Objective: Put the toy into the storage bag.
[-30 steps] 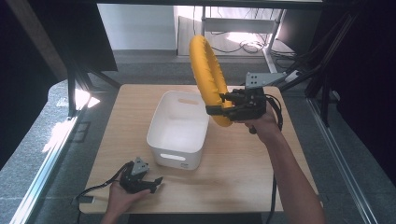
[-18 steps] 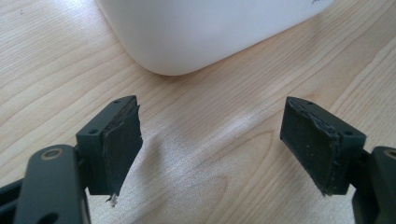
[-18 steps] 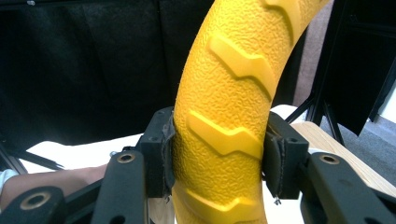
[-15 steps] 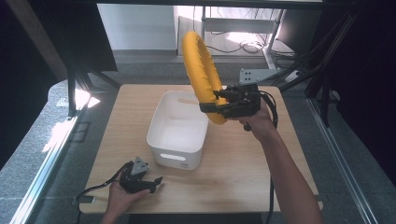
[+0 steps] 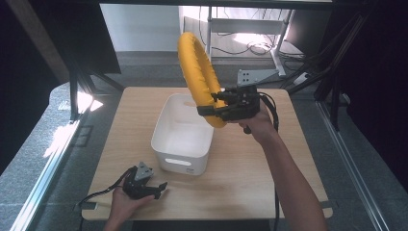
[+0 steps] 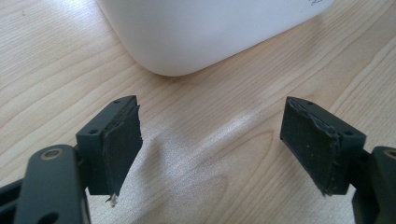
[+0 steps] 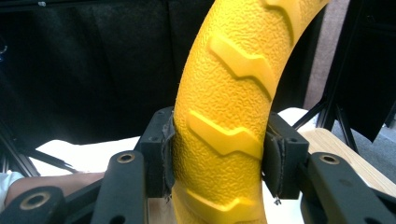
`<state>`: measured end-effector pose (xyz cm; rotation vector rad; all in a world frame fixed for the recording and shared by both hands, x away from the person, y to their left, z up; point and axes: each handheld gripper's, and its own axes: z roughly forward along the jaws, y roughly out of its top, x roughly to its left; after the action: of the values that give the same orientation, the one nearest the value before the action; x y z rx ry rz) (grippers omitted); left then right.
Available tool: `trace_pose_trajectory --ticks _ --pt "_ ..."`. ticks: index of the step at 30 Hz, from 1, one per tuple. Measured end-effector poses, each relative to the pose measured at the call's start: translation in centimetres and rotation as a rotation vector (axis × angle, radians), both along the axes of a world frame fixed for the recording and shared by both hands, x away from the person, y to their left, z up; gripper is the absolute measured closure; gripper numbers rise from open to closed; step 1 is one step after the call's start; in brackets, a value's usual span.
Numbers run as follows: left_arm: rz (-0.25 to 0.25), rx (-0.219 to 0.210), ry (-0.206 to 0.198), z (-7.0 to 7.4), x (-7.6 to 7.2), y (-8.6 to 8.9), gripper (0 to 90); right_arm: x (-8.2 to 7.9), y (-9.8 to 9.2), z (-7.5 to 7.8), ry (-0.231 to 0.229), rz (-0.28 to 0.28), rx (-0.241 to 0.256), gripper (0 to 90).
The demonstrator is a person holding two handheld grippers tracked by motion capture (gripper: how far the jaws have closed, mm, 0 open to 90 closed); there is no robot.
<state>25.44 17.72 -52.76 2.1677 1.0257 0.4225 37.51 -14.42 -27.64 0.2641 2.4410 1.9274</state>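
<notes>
Left gripper point(image 5: 161, 185) rests on the surface point(image 5: 250, 183) near the front, jaws apart, empty. White bin point(image 5: 183, 132) sits mid-surface. Right gripper point(image 5: 211, 103) clamps the yellow ring point(image 5: 197, 72) upright above the bin's far right rim; likely best to lower it centred, tilting it flat before release.

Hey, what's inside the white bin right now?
The white bin looks empty in the high view: only bare white floor and walls. The yellow ring, clamped in the right gripper, hangs over its far right corner and covers that part.
</notes>
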Motion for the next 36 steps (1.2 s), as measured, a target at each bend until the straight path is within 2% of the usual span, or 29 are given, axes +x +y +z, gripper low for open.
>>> trace_pose_trajectory --ticks 10,25,36 --pt "0.001 0.0 -0.001 0.0 0.0 0.0 20.7 0.2 1.2 -0.3 0.009 0.02 -0.004 51.3" --pt "0.006 0.001 -0.006 0.1 -0.1 0.1 20.6 0.0 3.7 -1.3 0.033 0.085 -0.008 51.3" --pt "0.004 0.004 -0.006 0.1 -0.1 0.1 20.6 0.1 4.5 -2.3 0.051 0.106 -0.01 51.3"
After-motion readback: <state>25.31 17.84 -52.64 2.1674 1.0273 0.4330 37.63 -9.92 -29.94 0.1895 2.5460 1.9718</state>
